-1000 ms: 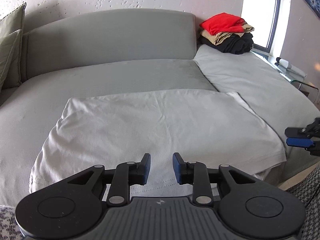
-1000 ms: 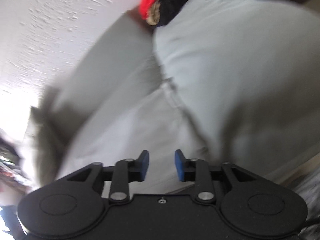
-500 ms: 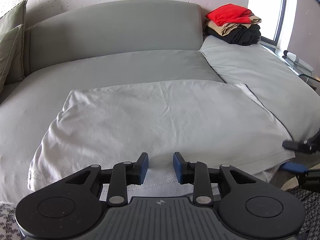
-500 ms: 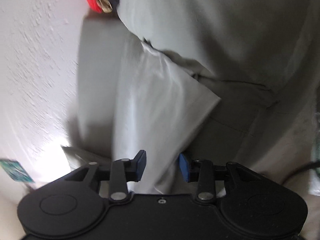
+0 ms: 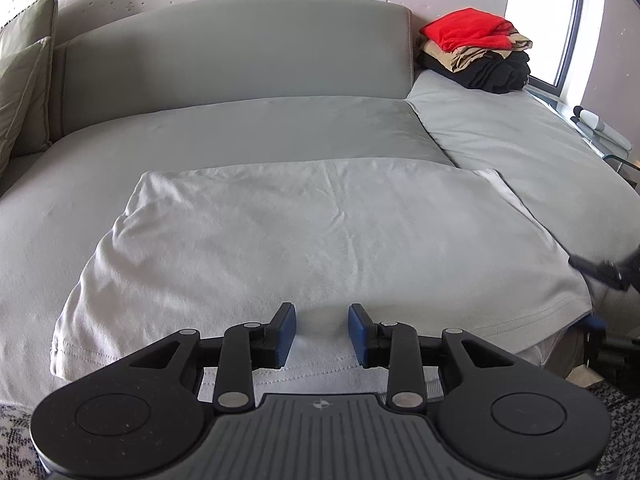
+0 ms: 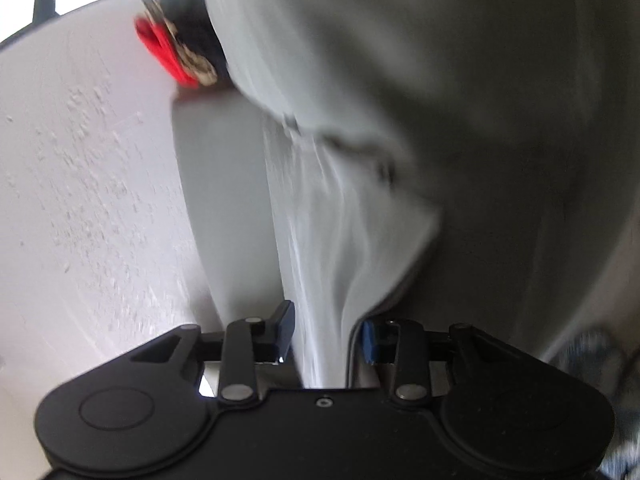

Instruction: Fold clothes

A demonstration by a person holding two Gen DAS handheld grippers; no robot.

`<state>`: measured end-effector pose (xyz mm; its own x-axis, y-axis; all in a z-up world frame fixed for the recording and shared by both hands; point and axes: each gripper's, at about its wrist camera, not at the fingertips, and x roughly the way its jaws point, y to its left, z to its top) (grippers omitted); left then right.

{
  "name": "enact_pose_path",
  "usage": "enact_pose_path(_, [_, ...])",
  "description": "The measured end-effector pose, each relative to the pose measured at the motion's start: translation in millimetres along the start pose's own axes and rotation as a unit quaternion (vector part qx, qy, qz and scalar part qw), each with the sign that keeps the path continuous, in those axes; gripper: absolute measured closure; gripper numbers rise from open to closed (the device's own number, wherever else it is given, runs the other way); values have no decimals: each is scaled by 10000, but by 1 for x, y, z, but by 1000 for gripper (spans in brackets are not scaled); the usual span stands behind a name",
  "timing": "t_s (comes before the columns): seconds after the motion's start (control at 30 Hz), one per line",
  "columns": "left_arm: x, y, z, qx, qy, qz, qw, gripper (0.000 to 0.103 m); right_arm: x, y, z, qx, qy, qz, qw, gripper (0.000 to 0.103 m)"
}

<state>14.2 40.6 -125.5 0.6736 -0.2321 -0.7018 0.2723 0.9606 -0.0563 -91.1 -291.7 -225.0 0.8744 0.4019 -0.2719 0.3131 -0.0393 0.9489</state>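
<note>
A white garment (image 5: 304,240) lies folded flat on the grey sofa seat (image 5: 240,128). My left gripper (image 5: 322,334) is open and empty, hovering over the garment's near hem. My right gripper (image 6: 326,334) is rolled sideways at the garment's right edge; its jaws stand open with the white cloth (image 6: 320,240) passing between them. In the left wrist view the right gripper's fingers (image 5: 596,268) show at the garment's right corner.
A stack of folded clothes (image 5: 476,54), red on top, then tan and black, sits at the sofa's far right corner, also in the right wrist view (image 6: 176,56). Green cushions (image 5: 24,80) stand at the left. A glass side table (image 5: 600,136) is at the right.
My right gripper rolled sideways and moved in onto the garment's right edge, so the cloth now lies between its jaws. My left gripper dropped slightly closer to the near hem.
</note>
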Motion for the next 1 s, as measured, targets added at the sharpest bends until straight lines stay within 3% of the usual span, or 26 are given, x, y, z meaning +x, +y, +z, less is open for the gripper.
enact_pose_path(0.13, [0, 3, 0, -58, 16, -47, 10000, 71, 1, 5, 6, -141, -494, -145, 9986, 73])
enact_pose_path(0.3, [0, 2, 0, -11, 27, -53, 10000, 71, 19, 12, 8, -536, -481, -135, 9973, 68])
enact_pose_path(0.37, [-1, 5, 1, -49, 41, -81, 9999, 70, 18, 13, 10, -749, -439, -185, 9960, 72])
enact_pose_path(0.5, [-17, 40, 5, -626, 7, 105, 9980, 72, 16, 9, 17, -516, -376, -313, 9975, 93])
enact_pose_path(0.57, [-24, 63, 6, -944, 24, 269, 9952, 78, 14, 6, 20, -393, -437, -334, 9977, 94])
enact_pose_path(0.67, [-27, 77, 10, -934, 134, 422, 9946, 89, 16, 6, 22, -321, -474, -358, 9977, 94])
enact_pose_path(0.8, [-30, 97, 16, -920, 279, 626, 9934, 87, 19, 15, 17, -516, -598, -564, 9953, 94])
enact_pose_path(0.9, [-33, 112, 20, -910, 389, 779, 9920, 87, 30, 38, 12, -1216, -727, -1076, 9840, 98])
enact_pose_path(0.97, [-34, 122, 22, -902, 461, 881, 9909, 86, 39, 61, 4, -1908, -786, -1506, 9668, 98])
enact_pose_path(1.0, [-35, 127, 24, -898, 498, 932, 9903, 78, 43, 72, -1, -2210, -819, -1686, 9571, 98])
